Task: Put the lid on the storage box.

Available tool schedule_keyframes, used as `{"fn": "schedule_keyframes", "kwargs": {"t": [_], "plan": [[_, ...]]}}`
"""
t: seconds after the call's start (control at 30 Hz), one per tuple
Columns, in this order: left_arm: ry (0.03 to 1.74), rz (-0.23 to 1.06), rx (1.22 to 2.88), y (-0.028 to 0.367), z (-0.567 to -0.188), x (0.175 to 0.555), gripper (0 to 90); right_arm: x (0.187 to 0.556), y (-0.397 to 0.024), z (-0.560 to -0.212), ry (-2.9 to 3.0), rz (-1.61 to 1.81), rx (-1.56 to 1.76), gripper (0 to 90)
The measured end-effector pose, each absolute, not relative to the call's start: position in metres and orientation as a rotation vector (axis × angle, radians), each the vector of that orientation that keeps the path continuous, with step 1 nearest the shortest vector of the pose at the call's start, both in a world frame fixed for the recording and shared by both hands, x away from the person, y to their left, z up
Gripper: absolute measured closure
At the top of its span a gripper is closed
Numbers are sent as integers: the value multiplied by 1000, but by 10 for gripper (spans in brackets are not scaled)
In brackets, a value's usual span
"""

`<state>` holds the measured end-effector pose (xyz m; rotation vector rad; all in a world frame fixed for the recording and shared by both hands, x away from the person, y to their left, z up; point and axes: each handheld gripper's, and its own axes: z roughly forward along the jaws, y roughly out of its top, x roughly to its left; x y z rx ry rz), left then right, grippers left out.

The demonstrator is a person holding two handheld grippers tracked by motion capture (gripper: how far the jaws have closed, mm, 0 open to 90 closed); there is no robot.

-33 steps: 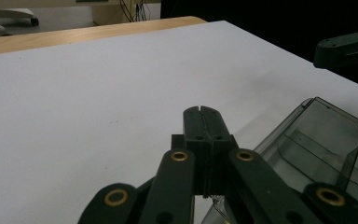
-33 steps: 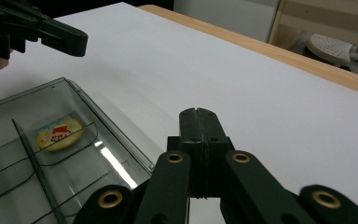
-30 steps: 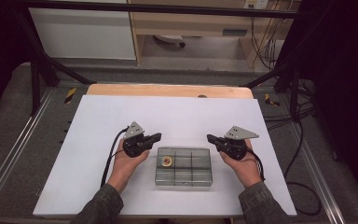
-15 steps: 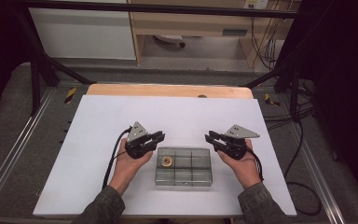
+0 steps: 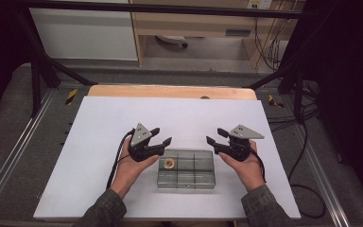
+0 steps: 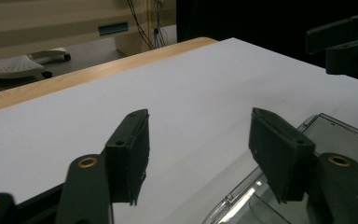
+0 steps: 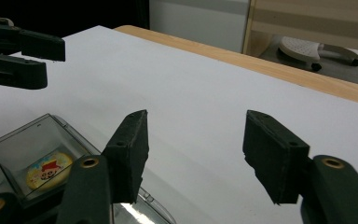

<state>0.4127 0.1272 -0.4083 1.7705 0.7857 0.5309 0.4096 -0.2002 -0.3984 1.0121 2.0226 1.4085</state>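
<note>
The clear compartment box (image 5: 186, 169) lies between my left gripper (image 5: 162, 136) and right gripper (image 5: 216, 135), just beside each; both jaws released, just opening, nothing between.

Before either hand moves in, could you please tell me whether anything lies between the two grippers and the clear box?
Nothing visible does. The box sits on the white table between the left gripper and right gripper, both with jaws just opened and holding nothing. Its lid looks closed over a small round badge.

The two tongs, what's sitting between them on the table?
In the high view, a clear box with a small round badge inside lies between the left tongs and right tongs.
</note>
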Motion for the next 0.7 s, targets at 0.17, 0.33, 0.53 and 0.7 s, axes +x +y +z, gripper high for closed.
{"fn": "schedule_keyframes", "kwargs": {"t": [0.17, 0.33, 0.53, 0.7], "plan": [[813, 539, 1764, 128, -408, 414, 234, 410, -199, -398, 2020, 1394, 1030, 317], [826, 529, 1760, 128, -408, 413, 160, 409, -198, -398, 2017, 1385, 1026, 231], [836, 530, 1739, 132, -404, 411, 115, 410, -195, -396, 2014, 1378, 1046, 48], [835, 537, 1735, 141, -399, 408, 95, 408, -198, -393, 1992, 1380, 1031, 39]]}}
